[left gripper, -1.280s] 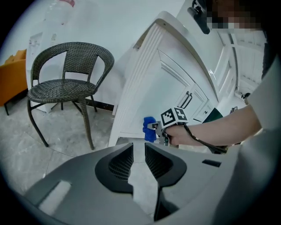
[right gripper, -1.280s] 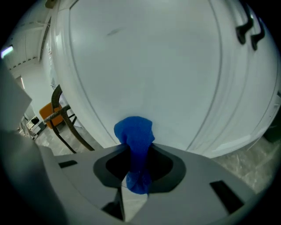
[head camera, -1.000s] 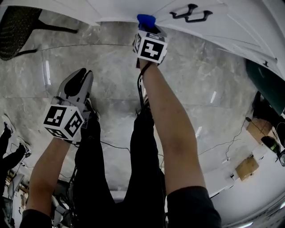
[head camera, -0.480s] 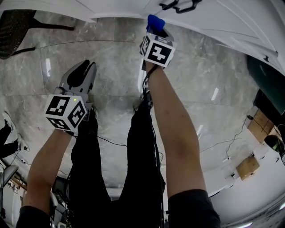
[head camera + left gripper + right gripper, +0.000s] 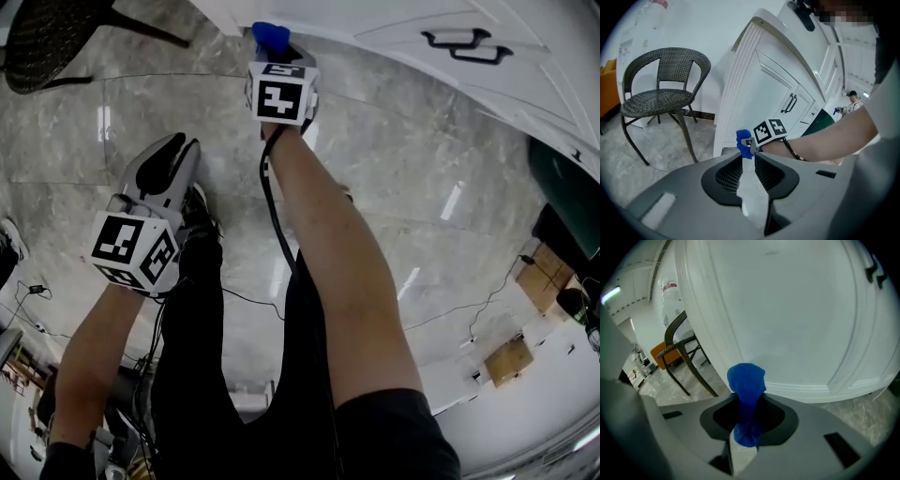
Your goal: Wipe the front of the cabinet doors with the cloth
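A blue cloth point(image 5: 747, 380) is pinched between the jaws of my right gripper point(image 5: 748, 401), its bunched end sticking out past the tips. In the head view the right gripper point(image 5: 272, 52) holds the cloth point(image 5: 270, 36) against the bottom edge of the white cabinet door point(image 5: 422, 28), left of the black handles point(image 5: 466, 42). The door panel point(image 5: 787, 324) fills the right gripper view. My left gripper point(image 5: 169, 155) hangs lower left over the floor, away from the cabinet, jaws together and empty. From the left gripper point(image 5: 748, 157) I see the cloth point(image 5: 744, 140) and the cabinet point(image 5: 773, 93).
A dark wicker chair point(image 5: 661, 93) stands left of the cabinet, also at the head view's top left point(image 5: 56, 37). Grey marble floor point(image 5: 422, 187) lies below. The person's dark trousers point(image 5: 197, 356) and a thin cable point(image 5: 244, 300) are underneath. Cardboard boxes point(image 5: 511, 361) sit at the right.
The right gripper has slid left along the door's lower edge with the cloth. The handles now sit further right in the view. The left gripper stayed roughly in place.
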